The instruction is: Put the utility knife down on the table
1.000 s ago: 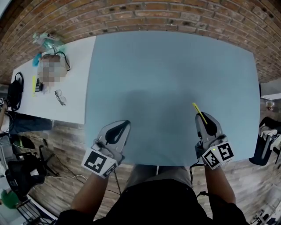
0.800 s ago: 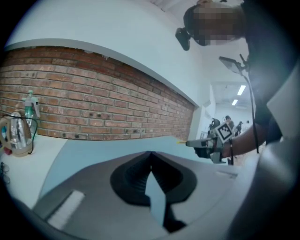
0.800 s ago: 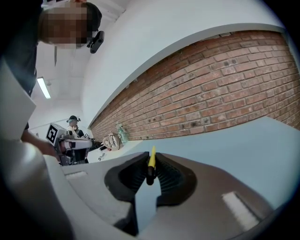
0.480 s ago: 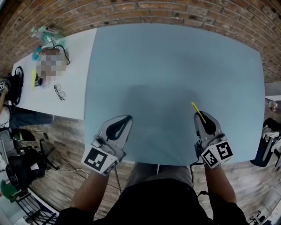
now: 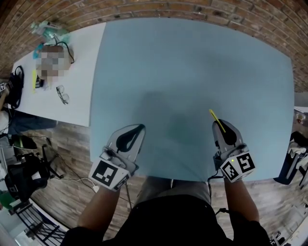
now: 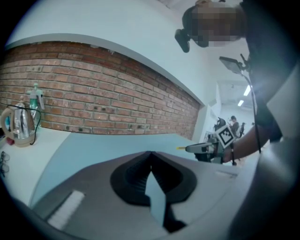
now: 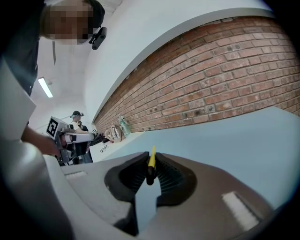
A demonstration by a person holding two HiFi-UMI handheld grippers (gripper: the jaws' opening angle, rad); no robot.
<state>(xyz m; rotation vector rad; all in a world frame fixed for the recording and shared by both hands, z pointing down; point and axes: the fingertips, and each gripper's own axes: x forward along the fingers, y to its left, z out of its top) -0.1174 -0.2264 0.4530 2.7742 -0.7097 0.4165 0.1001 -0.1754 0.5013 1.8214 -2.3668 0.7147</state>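
The room comes first: a brick wall (image 5: 192, 9) runs along the far side, and wooden floor (image 5: 62, 144) shows on the near left. A wide pale blue tabletop (image 5: 192, 86) fills most of the head view, bare across its whole middle. A white tabletop (image 5: 72, 81) butts against its left edge, carrying a pair of glasses (image 5: 61, 94) and some small clutter.

Both claws hang over the near edge of the blue surface, well apart. The left claw (image 5: 138, 129) has its tips pressed together with nothing between them (only blue surface shows through the gap behind its tips). The right claw (image 5: 224, 129) is narrowed onto the utility knife (image 5: 217, 122), its ribbed pads clamping the dark near end.

The knife is thin and yellow, and it sticks straight out past the right claw's tips. Its long axis runs away from the person and leans a little toward the middle of the tabletop. The right hand alone has it; the left is on the other side and plays no part. Seen from the left claw's camera, the knife looks clear of the surface. So the move likely turns on lowering it flat onto the open blue area just ahead, then loosening the grip.
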